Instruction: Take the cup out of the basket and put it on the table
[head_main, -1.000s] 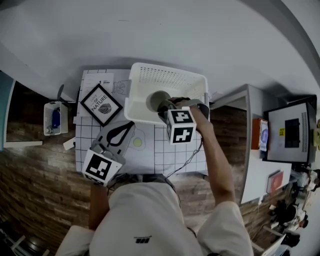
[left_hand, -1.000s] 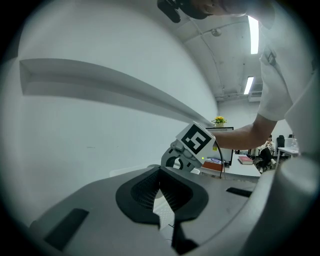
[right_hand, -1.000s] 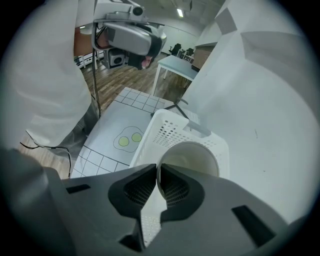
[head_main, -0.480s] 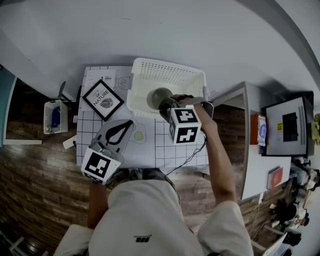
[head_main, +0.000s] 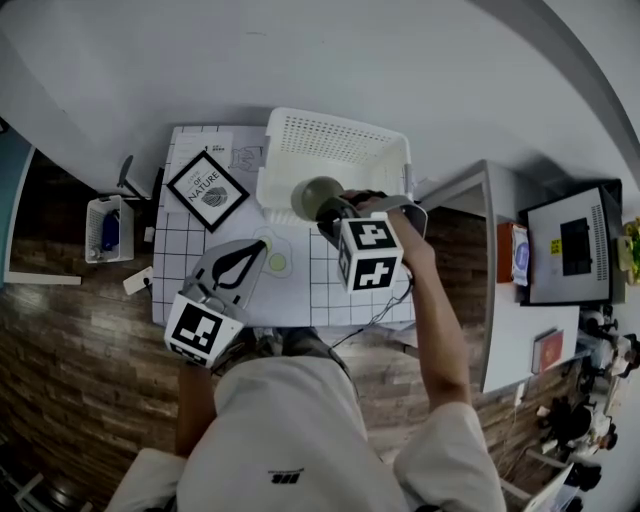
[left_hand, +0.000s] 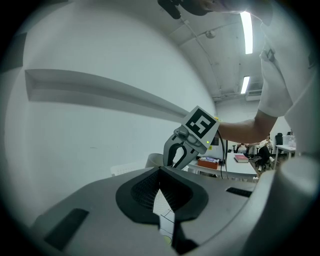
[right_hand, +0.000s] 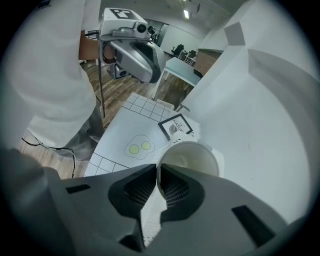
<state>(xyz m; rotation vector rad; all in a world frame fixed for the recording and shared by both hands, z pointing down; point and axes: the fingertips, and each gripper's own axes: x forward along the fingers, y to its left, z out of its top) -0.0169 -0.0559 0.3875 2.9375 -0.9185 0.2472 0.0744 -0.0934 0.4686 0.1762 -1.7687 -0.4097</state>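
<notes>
A pale cup (head_main: 313, 195) hangs tilted over the near rim of the white perforated basket (head_main: 340, 150). My right gripper (head_main: 327, 213) points steeply down and is shut on the cup's rim, one pad inside and one outside. In the right gripper view the cup (right_hand: 194, 159) fills the space just past the gripper (right_hand: 159, 176). My left gripper (head_main: 262, 250) hovers low over the gridded mat, left of the cup, shut with nothing in it. The left gripper view has its tips (left_hand: 160, 172) meeting, with the right gripper (left_hand: 176, 159) and the cup (left_hand: 154, 160) beyond.
The gridded mat (head_main: 340, 290) covers the small table and bears a fried-egg drawing (head_main: 277, 262). A framed picture (head_main: 205, 190) lies at the back left. A small basket (head_main: 103, 232) stands off the table's left side. A desk with a monitor (head_main: 565, 262) is at the right.
My right gripper has lifted the cup and brought it from inside the basket toward the near rim. The left gripper has drawn back a little over the mat.
</notes>
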